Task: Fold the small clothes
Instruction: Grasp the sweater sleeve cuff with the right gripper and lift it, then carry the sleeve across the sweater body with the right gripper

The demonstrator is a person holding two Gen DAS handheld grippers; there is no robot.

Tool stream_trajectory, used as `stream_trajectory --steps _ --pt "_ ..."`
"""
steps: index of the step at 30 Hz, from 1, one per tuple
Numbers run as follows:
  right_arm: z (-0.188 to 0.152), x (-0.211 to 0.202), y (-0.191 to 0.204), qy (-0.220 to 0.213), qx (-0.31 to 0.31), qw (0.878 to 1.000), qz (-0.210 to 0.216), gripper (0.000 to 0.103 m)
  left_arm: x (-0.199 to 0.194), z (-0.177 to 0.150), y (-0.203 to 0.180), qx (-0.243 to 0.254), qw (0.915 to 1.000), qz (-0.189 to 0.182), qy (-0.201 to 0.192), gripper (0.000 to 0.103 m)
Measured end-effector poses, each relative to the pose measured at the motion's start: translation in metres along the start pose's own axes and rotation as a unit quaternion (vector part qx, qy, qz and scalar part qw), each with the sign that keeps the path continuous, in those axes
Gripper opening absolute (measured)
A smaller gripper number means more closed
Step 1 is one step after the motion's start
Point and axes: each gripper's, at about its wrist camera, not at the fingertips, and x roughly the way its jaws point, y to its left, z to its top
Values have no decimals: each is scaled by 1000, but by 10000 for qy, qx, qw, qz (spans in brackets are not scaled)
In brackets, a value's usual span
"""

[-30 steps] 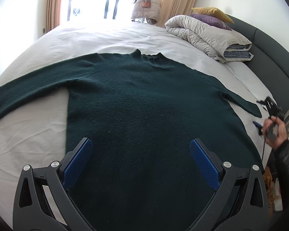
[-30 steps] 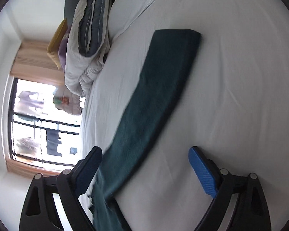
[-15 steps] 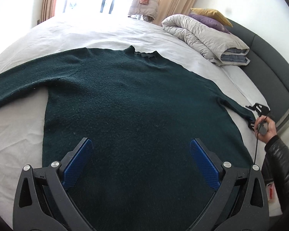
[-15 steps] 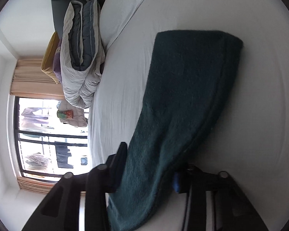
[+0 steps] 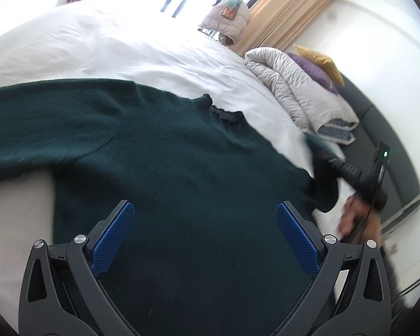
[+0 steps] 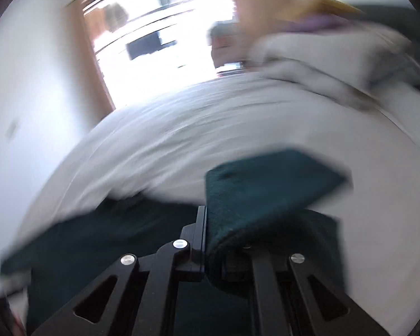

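White bedding covers the bed (image 5: 103, 53), the broadest thing in view, with open sheet beyond the sweater's collar toward the bright window. One dark green knit sweater (image 5: 182, 173) lies flat across it, chest up, one sleeve stretching off to the left edge of the left wrist view. One folded grey duvet (image 5: 302, 92) sits at the head end with two cushions, a purple one (image 5: 316, 72) and a yellow one (image 5: 322, 61), just behind it. The left hand-held gripper (image 5: 205, 240) hovers low over the sweater's lower body, its two blue-padded fingers spread wide, nothing between them. The right hand-held gripper (image 6: 207, 240) is pressed together on the other sleeve (image 6: 260, 187), lifted off the sheet and draped over the right finger; this view is blurred.
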Motion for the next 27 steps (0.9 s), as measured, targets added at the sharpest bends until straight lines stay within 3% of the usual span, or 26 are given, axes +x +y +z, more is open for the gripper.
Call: stream_trajectory --steps 1,3,7,12,17,27 --pt "-9 12 37 134 -558 9983 35 7 7 6 3 -113 9999 -96 65 103" --pt "-33 35 88 204 -1611 9863 -299 7 26 19 10 -443 9979 -373 300 103" --pt "-62 63 115 433 -2125 9754 -398 7 56 35 14 -694 9944 -589 535 103" --pt "-59 66 103 437 -2003 9782 -316 7 82 51 10 -962 9903 -753 666 103" --pt "-50 53 100 269 -1646 9860 -53 7 95 42 3 -1114 9882 -665 809 103" --pt "-39 39 108 172 -1386 9899 223 7 113 37 2 -2180 9634 -1251 936 103"
